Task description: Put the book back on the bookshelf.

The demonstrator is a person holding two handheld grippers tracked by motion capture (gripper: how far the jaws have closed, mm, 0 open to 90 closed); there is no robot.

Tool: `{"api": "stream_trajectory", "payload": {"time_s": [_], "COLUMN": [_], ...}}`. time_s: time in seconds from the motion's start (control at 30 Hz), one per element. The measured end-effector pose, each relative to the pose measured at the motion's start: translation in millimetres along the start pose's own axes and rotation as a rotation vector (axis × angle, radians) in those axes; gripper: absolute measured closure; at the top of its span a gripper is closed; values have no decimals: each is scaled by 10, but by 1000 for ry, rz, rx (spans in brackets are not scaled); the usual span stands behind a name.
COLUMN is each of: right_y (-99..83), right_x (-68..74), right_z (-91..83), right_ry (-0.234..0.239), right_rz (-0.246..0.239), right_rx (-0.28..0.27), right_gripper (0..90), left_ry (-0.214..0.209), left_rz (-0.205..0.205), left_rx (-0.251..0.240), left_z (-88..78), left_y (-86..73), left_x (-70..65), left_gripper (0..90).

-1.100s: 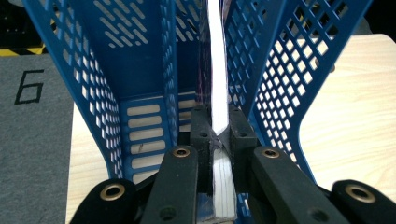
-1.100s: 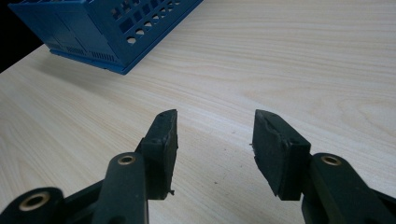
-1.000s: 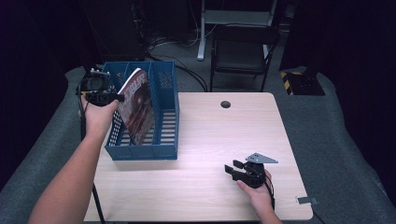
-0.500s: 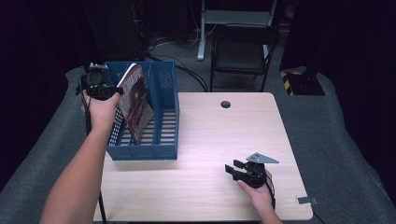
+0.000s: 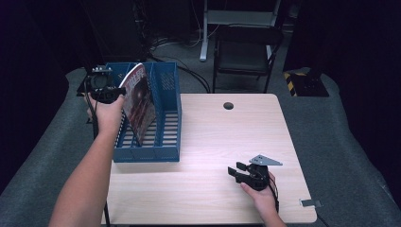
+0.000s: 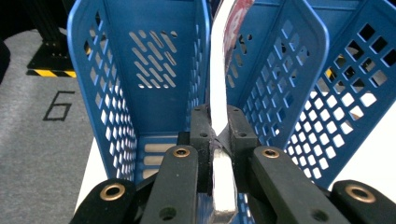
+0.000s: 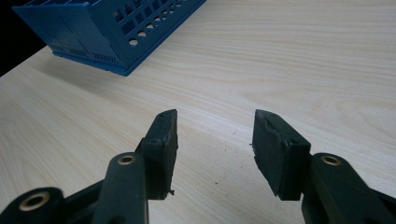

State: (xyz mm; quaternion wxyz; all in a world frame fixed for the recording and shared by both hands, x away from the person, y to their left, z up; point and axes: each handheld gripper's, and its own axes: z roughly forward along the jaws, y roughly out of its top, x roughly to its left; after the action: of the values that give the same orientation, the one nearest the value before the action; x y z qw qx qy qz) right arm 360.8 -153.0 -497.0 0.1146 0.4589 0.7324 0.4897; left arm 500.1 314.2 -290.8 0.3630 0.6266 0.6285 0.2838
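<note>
A: High view: left hand-held gripper (image 5: 105, 88) pinches a magazine (image 5: 139, 101), tilted, lower edge down in the blue file rack (image 5: 166, 142) on the tabletop (image 5: 213, 142). Looks mostly seated, not released.

B: Left gripper view: jaws clamped on the magazine's edge (image 6: 219, 116), between dividers.

A: Right gripper view: right hand-held gripper (image 7: 215, 128) spread, empty, over bare wood.

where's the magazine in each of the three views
High view: the thin glossy red-covered magazine stands upper left, in the blue plastic file rack.
Left gripper view: centre, its white edge clamped between the jaws.
Right gripper view: not in it.
Shared landmark: the rack.
</note>
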Motion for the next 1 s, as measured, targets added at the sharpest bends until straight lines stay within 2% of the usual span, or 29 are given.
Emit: {"api": "stream_trajectory", "payload": {"time_s": [0.27, 0.37, 0.5, 0.53, 0.57, 0.7, 1.0], "right_y": [0, 0, -1, -1, -3, -6, -3], "right_x": [-2, -2, 1, 1, 2, 10, 2], "right_z": [2, 4, 8, 8, 14, 20, 13], "right_ry": [0, -1, 0, 0, -1, 0, 2], "right_rz": [-4, -6, -6, -6, -5, -3, -5], "right_rx": [5, 4, 6, 6, 7, 6, 7], "right_gripper": [503, 503, 503, 503, 503, 503, 503], "left_ry": [4, -19, -64, -64, -79, -81, -87], "left_rz": [-8, -11, -18, -18, -13, 0, -4], "left_rx": [-31, -26, 14, 14, 44, 58, 67], "left_z": [44, 32, 2, 2, -2, -1, -2], "left_y": [-136, -142, -115, -115, -88, -42, 10], "left_x": [32, 47, 74, 74, 78, 67, 39], "left_gripper": [833, 828, 791, 778, 773, 757, 698]}}
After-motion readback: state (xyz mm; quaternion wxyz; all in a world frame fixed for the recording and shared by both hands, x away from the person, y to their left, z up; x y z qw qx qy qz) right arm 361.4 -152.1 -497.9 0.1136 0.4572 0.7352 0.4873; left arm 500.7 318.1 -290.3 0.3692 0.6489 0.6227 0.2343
